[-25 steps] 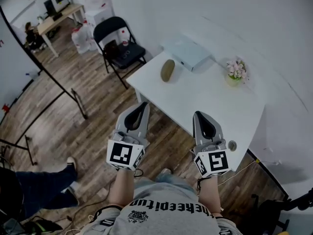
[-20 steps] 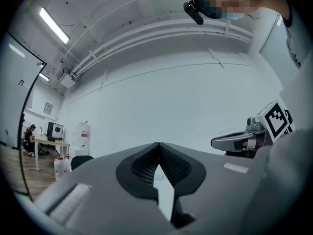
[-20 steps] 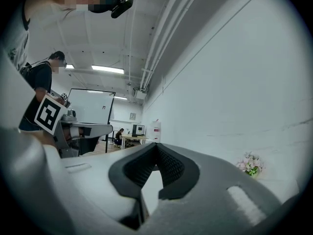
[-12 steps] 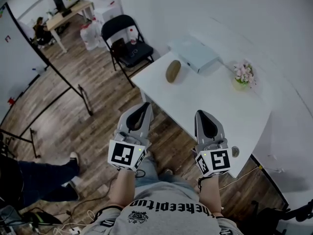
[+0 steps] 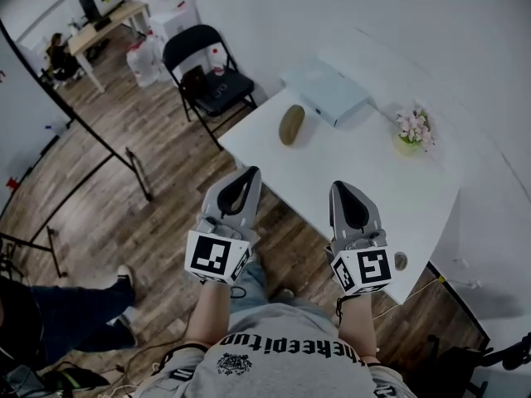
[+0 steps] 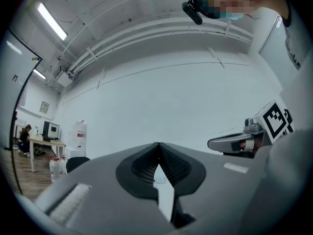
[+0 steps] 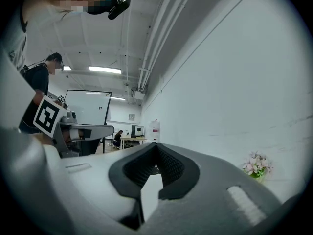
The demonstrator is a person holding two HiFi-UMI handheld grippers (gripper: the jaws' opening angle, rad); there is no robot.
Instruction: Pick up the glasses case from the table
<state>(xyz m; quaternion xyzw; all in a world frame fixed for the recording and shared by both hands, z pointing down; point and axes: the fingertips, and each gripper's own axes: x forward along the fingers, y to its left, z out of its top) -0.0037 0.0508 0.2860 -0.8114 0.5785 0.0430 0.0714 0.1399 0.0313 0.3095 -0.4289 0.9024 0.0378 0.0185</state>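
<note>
Left gripper (image 5: 247,175): jaws pressed together tip to tip, nothing between them; held just off the near edge of the white table (image 5: 373,181), above the wood floor. Right gripper (image 5: 342,189): jaws likewise closed and empty, its tip at the table's near edge as seen from the head view. Both point toward the table.

Glasses case (image 5: 291,124): brown, oval, lying flat toward the table's far left corner, well apart from both grippers. White box (image 5: 328,89) at the table's far edge, near the case, not touching. Small flower pot (image 5: 412,129) at the table's far right. Black folding chair (image 5: 211,77) beyond the table's left corner.
</note>
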